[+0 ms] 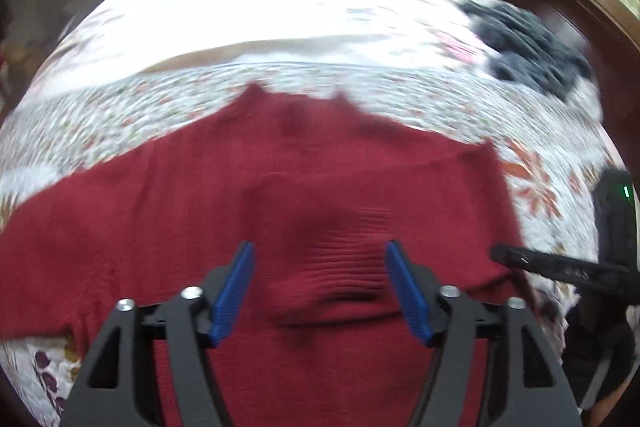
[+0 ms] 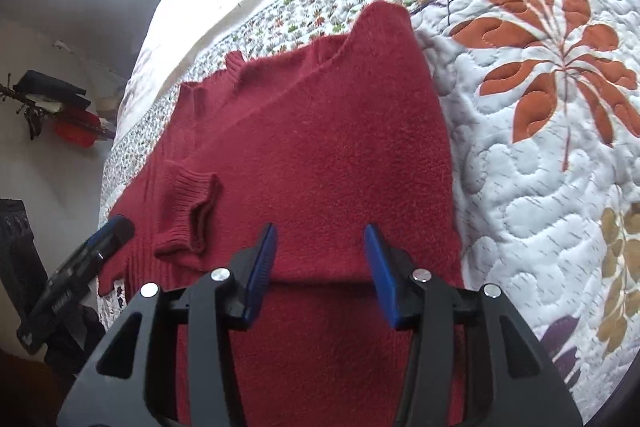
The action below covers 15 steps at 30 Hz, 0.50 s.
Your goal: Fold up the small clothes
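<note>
Red sweater (image 2: 320, 147) on bed (image 2: 540, 187), one sleeve folded in; rest left. Left gripper (image 1: 320, 287) and right gripper (image 2: 320, 263) jaws apart, empty.

Red sweater (image 1: 320, 179) (blurred), gripper (image 1: 320, 287) agape

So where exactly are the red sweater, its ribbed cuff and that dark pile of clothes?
red sweater (image 2: 320, 147): right wrist view, middle of the folded body.
ribbed cuff (image 2: 186, 213): right wrist view, ribbed end of the sleeve lying across the sweater.
dark pile of clothes (image 1: 528, 47): left wrist view, centre of the blurred heap.
</note>
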### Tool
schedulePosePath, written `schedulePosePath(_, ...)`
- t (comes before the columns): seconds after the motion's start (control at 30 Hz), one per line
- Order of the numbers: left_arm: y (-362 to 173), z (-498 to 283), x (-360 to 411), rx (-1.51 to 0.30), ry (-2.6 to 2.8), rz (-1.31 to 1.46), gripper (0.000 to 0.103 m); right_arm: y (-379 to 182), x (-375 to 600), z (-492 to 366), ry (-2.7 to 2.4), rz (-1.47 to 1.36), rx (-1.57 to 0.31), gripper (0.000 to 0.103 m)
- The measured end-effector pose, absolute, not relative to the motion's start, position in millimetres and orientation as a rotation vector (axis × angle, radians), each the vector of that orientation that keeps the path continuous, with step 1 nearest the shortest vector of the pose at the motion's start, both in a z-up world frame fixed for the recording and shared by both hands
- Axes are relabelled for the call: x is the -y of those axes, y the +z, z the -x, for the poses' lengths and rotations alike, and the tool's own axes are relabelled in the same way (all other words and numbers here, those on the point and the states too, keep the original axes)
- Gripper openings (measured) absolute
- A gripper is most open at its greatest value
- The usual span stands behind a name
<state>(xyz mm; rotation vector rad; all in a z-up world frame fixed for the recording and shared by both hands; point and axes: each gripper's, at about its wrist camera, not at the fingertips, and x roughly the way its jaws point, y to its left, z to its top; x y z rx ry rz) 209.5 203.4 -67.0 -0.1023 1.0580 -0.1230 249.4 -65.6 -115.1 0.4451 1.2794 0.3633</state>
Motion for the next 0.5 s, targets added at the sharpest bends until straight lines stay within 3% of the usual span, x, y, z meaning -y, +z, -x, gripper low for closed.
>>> schedulePosePath(0.2, -107.0, -234.2, -151.9, -1.179, -0.107, -0.035, 0.068, -122.2, 79.7, -244.9, 0.342, -0.440, -1.304, 0.046)
schedulePosePath(0.27, -128.1, -244.0, -152.5, -1.227, -0.068, -0.056, 0.038, -129.7, 83.7, -245.3, 0.346, -0.463, -1.315, 0.046)
schedulePosePath(0.3, -132.9, -244.4, -150.5, -1.223, -0.049, -0.081, 0.036, -132.5, 85.5, -245.0, 0.349, -0.474, -1.318, 0.046)
schedulePosePath(0.33, -132.5, -242.8, -152.5, -1.208, -0.055, -0.083, 0.026, -134.5, 86.2, -244.8, 0.350, -0.481, -1.317, 0.046)
schedulePosePath(0.37, -130.0, -241.5, -155.0, -1.192, -0.064, -0.078, 0.007, -136.0, 86.8, -244.5, 0.351, -0.484, -1.315, 0.046)
schedulePosePath(0.5, -105.1, -233.5, -183.3, -1.132, -0.085, 0.030, 0.007, -134.4, 83.8, -243.7, 0.352, -0.458, -1.307, 0.046)
